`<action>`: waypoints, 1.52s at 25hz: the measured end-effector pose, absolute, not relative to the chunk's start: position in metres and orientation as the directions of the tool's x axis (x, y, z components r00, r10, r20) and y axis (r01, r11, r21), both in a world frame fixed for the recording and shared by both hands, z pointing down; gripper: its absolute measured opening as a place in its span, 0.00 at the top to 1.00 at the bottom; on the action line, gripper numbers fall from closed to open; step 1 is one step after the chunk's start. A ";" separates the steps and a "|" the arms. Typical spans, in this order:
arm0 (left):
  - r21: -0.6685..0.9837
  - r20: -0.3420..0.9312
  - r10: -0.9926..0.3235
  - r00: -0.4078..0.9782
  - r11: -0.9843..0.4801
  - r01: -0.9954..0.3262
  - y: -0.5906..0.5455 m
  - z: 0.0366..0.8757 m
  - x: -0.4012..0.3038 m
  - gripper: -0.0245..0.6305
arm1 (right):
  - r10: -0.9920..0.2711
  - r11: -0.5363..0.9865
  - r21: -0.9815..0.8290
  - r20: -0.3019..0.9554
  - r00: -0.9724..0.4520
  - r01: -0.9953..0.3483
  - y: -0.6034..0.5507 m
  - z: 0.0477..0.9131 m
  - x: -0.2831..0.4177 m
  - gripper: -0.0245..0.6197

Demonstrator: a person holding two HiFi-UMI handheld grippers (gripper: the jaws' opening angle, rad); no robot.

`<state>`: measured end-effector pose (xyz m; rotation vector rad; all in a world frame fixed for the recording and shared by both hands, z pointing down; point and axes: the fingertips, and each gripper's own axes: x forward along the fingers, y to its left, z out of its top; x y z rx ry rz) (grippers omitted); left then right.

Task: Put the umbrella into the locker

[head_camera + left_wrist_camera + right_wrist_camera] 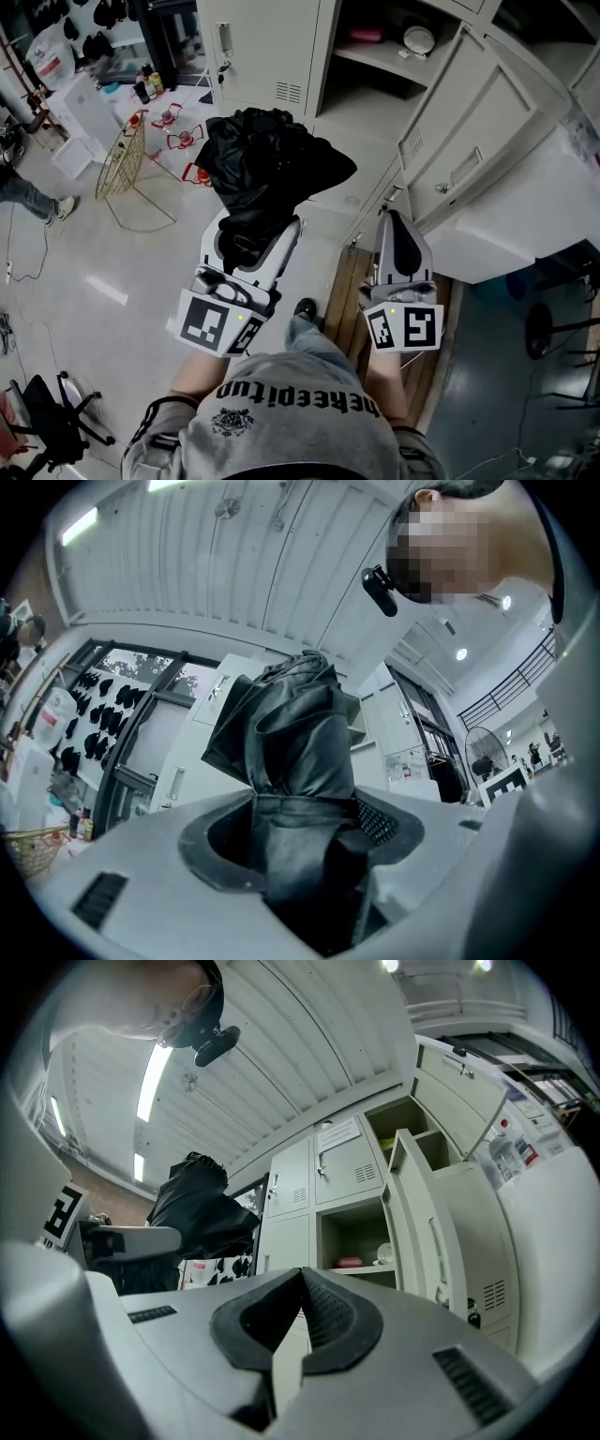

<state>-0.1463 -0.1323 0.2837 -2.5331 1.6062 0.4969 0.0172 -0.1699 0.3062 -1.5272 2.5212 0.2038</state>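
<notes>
A folded black umbrella point(267, 169) stands upright in my left gripper point(255, 234), whose jaws are shut on its lower part. In the left gripper view the umbrella point(295, 752) fills the space between the pads and rises toward the ceiling. My right gripper point(401, 246) is beside it on the right, shut and holding nothing; its pads point(319, 1312) meet at the tips. The open locker point(384, 70) lies ahead, with its lower compartment in front of the umbrella and its door point(469, 141) swung out to the right. From the right gripper view the umbrella point(192, 1208) is at left and the open locker point(361, 1237) straight ahead.
A shelf inside the locker holds a pink item point(366, 36) and a white bowl point(419, 39). A gold wire basket point(124, 159) and red-and-white items point(178, 139) sit on the floor at left. A wooden board point(352, 281) lies at the locker's foot. The shut locker door point(258, 47) stands left of the opening.
</notes>
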 end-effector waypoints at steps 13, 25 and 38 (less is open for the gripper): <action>0.098 -0.319 -0.844 0.432 -0.483 -0.870 -0.231 0.276 -0.112 0.54 | -0.848 0.465 0.025 -0.274 -0.454 -0.885 -0.259 0.288 0.042 0.96; 0.125 -0.213 -0.848 0.485 -0.516 -0.847 -0.326 0.308 -0.068 0.54 | -0.843 0.490 -0.010 -0.262 -0.471 -0.872 -0.328 0.298 0.063 0.96; 0.179 0.010 -0.853 0.522 -0.512 -0.840 -0.381 0.365 -0.034 0.54 | -0.832 0.519 -0.064 -0.264 -0.488 -0.852 -0.333 0.298 0.074 0.96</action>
